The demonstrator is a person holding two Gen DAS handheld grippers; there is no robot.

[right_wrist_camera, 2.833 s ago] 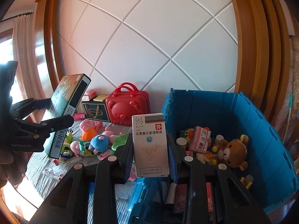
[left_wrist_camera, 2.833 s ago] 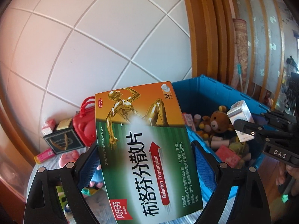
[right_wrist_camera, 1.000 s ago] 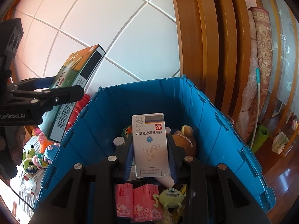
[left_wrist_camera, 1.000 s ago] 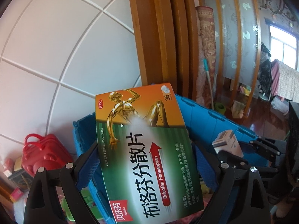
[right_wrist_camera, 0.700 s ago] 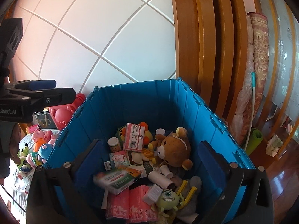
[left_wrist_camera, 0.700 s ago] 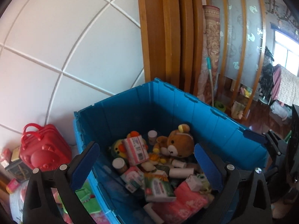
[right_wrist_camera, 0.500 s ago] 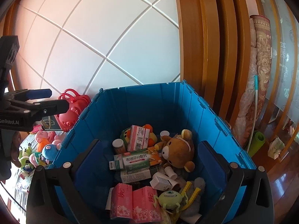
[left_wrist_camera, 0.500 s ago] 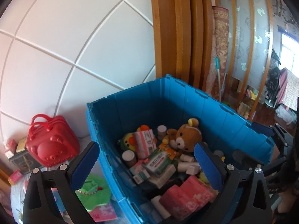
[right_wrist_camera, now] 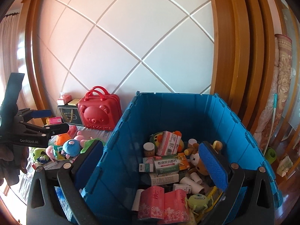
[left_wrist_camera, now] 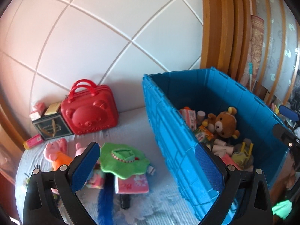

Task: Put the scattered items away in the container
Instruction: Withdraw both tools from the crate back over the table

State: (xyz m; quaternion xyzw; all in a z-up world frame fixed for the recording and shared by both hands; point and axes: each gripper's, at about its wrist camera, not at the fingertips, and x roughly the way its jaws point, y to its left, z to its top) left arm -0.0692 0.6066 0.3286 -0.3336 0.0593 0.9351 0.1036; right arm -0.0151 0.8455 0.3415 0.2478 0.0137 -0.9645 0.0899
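Note:
The blue plastic crate (right_wrist_camera: 168,108) stands on the bed, also in the left wrist view (left_wrist_camera: 168,123). It holds a green-and-orange medicine box (right_wrist_camera: 169,164), a white box (right_wrist_camera: 164,179), pink tissue packs (right_wrist_camera: 163,202), a brown teddy bear (left_wrist_camera: 226,124) and other small items. My left gripper (left_wrist_camera: 148,166) is open and empty, above the crate's left wall and the bed. My right gripper (right_wrist_camera: 151,166) is open and empty over the crate's front. Scattered on the bed are a green plush hat (left_wrist_camera: 123,160), pink pig plush toys (left_wrist_camera: 56,151) and a pink tissue pack (left_wrist_camera: 132,183).
A red bear-faced case (left_wrist_camera: 90,110) and a dark box (left_wrist_camera: 51,128) stand against the white quilted headboard (left_wrist_camera: 112,28). A blue plush toy (right_wrist_camera: 71,147) lies among toys left of the crate. A wooden frame (right_wrist_camera: 240,37) and floor lie to the right.
Both grippers opened and dropped their boxes into the crate. The left gripper then swung left, from over the crate towards the bed. The right gripper drew back a little.

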